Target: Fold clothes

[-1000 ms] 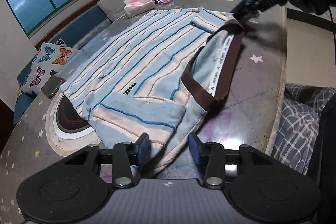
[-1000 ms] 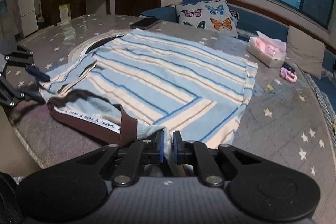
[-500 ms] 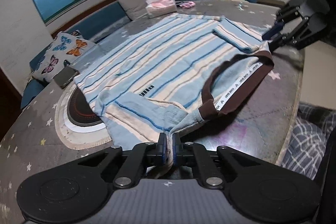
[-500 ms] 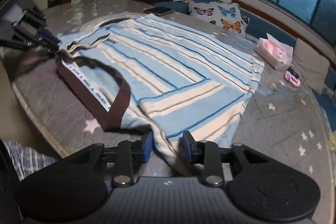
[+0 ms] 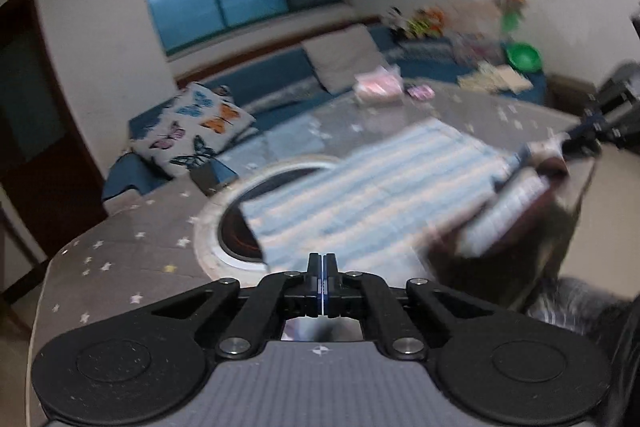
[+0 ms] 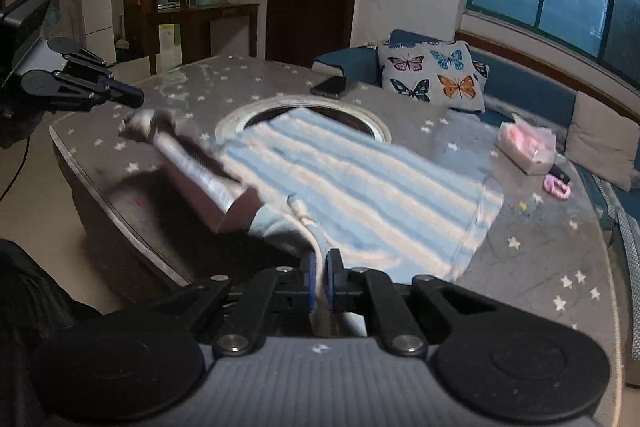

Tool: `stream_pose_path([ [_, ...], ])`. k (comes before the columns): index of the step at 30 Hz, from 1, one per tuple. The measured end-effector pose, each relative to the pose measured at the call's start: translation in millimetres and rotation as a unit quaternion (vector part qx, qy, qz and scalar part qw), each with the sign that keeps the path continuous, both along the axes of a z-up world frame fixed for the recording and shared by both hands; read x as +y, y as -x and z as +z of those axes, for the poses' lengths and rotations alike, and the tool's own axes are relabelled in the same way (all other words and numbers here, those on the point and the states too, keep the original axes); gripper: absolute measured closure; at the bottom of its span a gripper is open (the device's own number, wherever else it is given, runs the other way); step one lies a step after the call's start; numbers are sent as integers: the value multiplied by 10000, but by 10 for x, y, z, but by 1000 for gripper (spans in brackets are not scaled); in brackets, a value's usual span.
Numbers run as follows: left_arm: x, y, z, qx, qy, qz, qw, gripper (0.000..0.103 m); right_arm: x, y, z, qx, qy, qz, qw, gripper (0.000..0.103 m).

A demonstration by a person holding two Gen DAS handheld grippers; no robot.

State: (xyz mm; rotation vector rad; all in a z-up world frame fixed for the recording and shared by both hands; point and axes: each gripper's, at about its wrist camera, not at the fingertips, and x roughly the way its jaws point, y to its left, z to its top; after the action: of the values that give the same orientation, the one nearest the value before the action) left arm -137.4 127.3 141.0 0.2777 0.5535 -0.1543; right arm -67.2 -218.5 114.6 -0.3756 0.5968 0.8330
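Note:
A light blue and cream striped garment (image 6: 360,187) with a brown waistband (image 6: 208,183) lies on the grey star-patterned table (image 6: 552,267). It also shows, blurred, in the left wrist view (image 5: 360,195). My right gripper (image 6: 321,269) is shut on the garment's near edge, with cloth between its fingers. My left gripper (image 5: 322,269) has its jaws pressed together at the garment's corner; whether cloth is held is hidden by blur. In the right wrist view the left gripper (image 6: 128,95) sits at the far left, beside the waistband end.
A dark round inset (image 6: 304,115) sits in the table under the garment. A phone (image 6: 334,85), a pink tissue pack (image 6: 528,147) and a pink hair tie (image 6: 556,185) lie on the table. A butterfly cushion (image 6: 432,71) and blue bench stand behind.
My right gripper has closed on the garment's edge after standing open. Both grippers have lifted and pulled back, and the garment has shifted along the table with the waistband raised.

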Motion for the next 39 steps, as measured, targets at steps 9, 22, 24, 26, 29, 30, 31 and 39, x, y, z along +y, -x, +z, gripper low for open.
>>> stream_pose_path([
  [9, -101, 25, -98, 360, 205, -613, 9973, 97, 170, -333, 189, -260, -8, -69, 9996, 98],
  [22, -800, 332, -1036, 719, -1334, -1565, 9760, 47, 249, -484, 175, -293, -250, -120, 9992, 98],
  [24, -873, 308, -1164, 641, -1585, -1586, 9724, 46, 253, -486, 177, -325, -292, -146, 9989, 98],
  [26, -913, 290, -1288, 650, -1790, -1607, 9684, 46, 257, -489, 180, -356, -334, -171, 9987, 98],
  [29, -916, 286, -1349, 649, -1962, -1549, 9661, 57, 257, -476, 183, -421, -374, -185, 9982, 98],
  [30, -894, 273, -1328, 701, -1846, -1553, 9679, 71, 254, -473, 183, -428, -385, -182, 9982, 98],
  [31, -872, 261, -1307, 752, -1730, -1556, 9696, 84, 252, -476, 180, -423, -401, -198, 9981, 98],
  [39, -488, 133, -679, 462, -794, -1158, 9890, 97, 189, -473, 222, -417, -414, -277, 9979, 98],
])
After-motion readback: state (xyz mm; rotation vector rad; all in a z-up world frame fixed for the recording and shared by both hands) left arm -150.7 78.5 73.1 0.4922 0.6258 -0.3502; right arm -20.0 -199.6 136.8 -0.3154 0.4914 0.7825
